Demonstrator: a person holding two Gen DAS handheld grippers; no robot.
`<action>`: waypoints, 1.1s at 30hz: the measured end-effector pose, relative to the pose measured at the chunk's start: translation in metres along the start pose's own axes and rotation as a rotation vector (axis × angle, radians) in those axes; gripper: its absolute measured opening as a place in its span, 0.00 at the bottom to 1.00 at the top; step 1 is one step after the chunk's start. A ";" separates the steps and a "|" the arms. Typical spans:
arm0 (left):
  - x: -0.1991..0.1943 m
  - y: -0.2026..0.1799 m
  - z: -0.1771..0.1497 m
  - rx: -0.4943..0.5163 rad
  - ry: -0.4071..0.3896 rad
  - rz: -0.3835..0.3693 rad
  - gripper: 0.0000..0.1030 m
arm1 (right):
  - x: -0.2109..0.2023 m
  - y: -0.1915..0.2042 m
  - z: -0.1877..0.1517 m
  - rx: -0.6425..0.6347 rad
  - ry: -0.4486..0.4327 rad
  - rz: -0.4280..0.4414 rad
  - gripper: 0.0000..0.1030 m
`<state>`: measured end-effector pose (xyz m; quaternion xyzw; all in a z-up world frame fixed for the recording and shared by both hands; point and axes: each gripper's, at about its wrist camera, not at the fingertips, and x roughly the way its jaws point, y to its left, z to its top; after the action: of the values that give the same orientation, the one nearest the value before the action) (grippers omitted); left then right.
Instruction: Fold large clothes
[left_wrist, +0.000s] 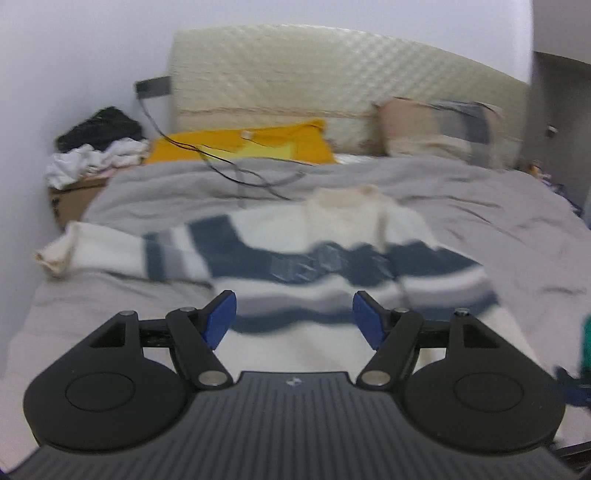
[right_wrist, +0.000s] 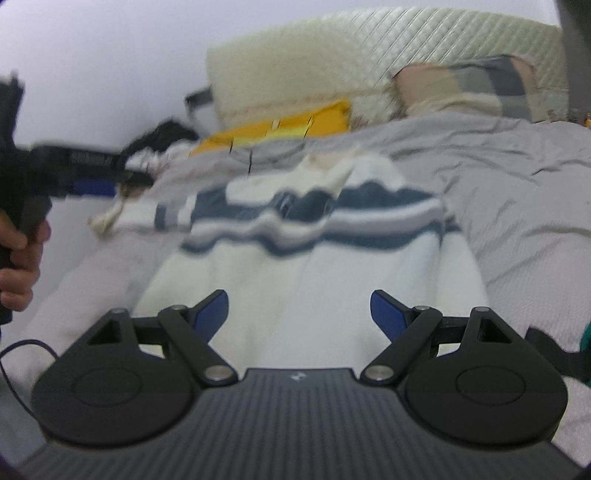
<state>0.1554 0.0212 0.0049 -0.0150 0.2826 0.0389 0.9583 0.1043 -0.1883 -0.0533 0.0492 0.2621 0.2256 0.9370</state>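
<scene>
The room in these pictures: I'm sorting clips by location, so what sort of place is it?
Most likely a home bedroom. A sweater lies spread on a bed with a grey cover, a quilted headboard stands against the wall, and a pillow leans on it.

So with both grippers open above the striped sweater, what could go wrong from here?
1. A black cable trails across the grey duvet just behind the sweater; a fold toward the collar could snag it.
2. The left sleeve lies spread out near the bed's edge and might slip off.
3. The left gripper and right gripper hold nothing, and a pinch might also catch the loose duvet.
</scene>
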 end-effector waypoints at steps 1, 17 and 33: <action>-0.003 -0.012 -0.009 0.009 0.002 -0.008 0.72 | 0.003 0.002 -0.004 -0.018 0.030 0.009 0.83; 0.019 0.003 -0.091 -0.128 0.068 -0.034 0.72 | 0.035 0.012 -0.034 -0.174 0.226 -0.105 0.36; 0.028 0.025 -0.094 -0.241 0.092 -0.095 0.72 | -0.020 -0.093 0.093 0.021 -0.010 -0.188 0.15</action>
<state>0.1258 0.0435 -0.0889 -0.1454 0.3185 0.0262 0.9364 0.1736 -0.2783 0.0165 0.0352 0.2634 0.1338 0.9547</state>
